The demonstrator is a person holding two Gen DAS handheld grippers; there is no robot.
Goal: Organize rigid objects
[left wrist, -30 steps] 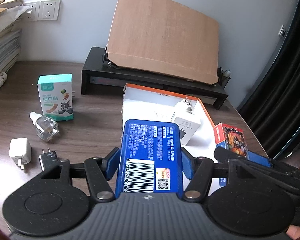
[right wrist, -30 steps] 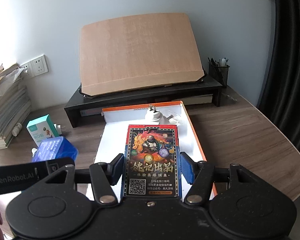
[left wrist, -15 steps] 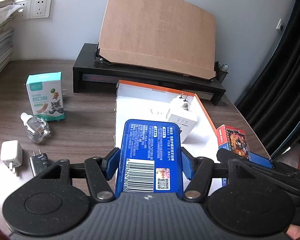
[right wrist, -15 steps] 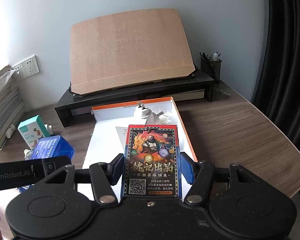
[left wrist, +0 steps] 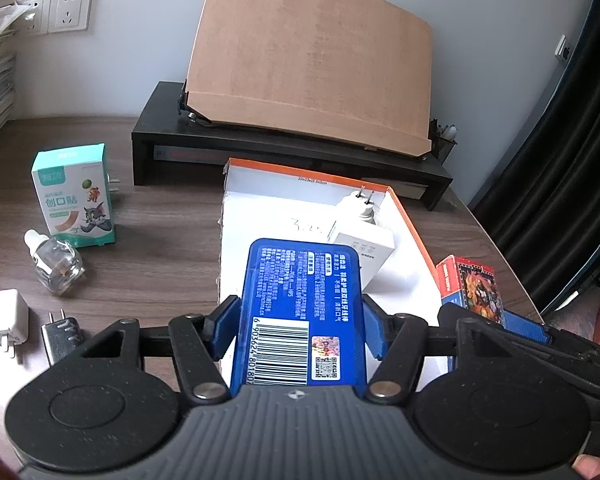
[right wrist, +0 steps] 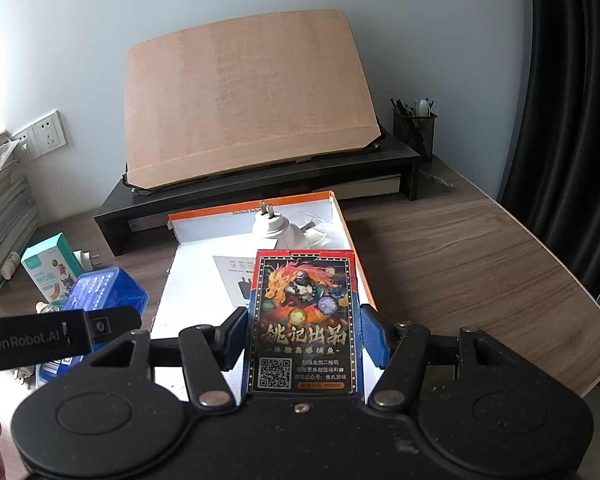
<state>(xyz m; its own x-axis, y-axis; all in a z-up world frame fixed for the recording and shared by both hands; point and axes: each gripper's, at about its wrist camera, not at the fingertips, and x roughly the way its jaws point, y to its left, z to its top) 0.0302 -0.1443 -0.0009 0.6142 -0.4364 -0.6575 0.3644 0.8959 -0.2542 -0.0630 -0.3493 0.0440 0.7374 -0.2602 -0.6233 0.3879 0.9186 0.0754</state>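
The left gripper [left wrist: 300, 320] clamps a blue box [left wrist: 300, 304]; the right gripper [right wrist: 304, 332] clamps a card pack [right wrist: 304, 320]. Both items are held above the white tray [right wrist: 342, 216] on the desk [right wrist: 460, 256].

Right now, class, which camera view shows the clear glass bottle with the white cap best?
The left wrist view shows the glass bottle best: it lies whole and unblocked on the desk, in front of the teal plaster box. The right wrist view shows next to nothing of it; the blue box and the left tool's body cover that spot.
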